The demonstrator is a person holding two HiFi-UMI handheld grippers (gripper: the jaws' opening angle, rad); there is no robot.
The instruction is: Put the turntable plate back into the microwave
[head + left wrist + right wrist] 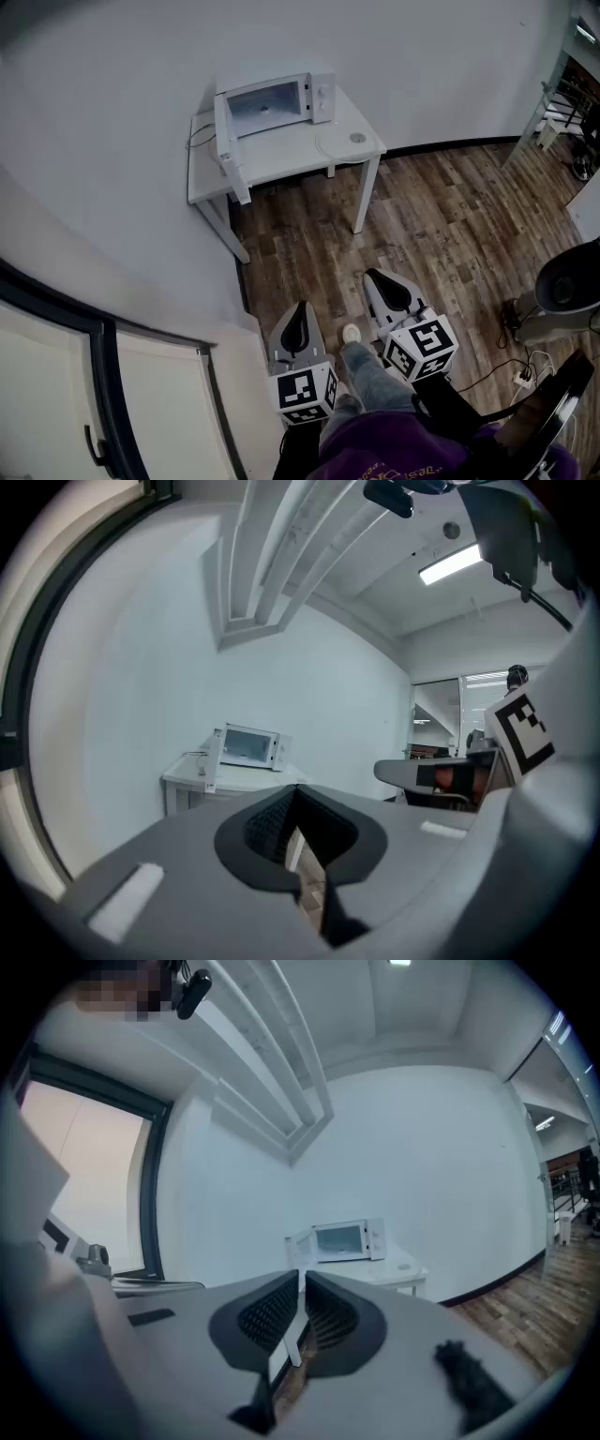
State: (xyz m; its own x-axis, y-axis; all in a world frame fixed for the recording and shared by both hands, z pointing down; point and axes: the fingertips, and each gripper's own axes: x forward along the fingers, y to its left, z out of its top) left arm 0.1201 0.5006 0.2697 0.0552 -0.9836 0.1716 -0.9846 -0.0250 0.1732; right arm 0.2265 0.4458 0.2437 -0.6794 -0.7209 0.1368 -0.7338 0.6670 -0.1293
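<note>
The person is standing on the wood floor (441, 225), well apart from the white table (281, 161) that is sitting against the wall. Both claws are pointing toward it, slightly downward. The left gripper (301, 319) is hanging above the floor just beside the person's shoe (351, 333). In the left gripper view its jaws are lying clenched together, with nothing between the ribbed pads (272, 825). The right gripper (382, 286) is hovering a little further forward. In the right gripper view its jaws are likewise pressing together and gripping nothing. The microwave (277, 101) is standing at the back of the table with its door (228, 141) swinging wide open to the left, and its cavity is showing pale inside. The turntable plate (345, 142) is lying flat on the tabletop just to the right of the microwave, near the table's front right corner and outside the oven. Neither claw is touching the plate. Both gripper views are showing the microwave small in the distance past the closed jaws.
</note>
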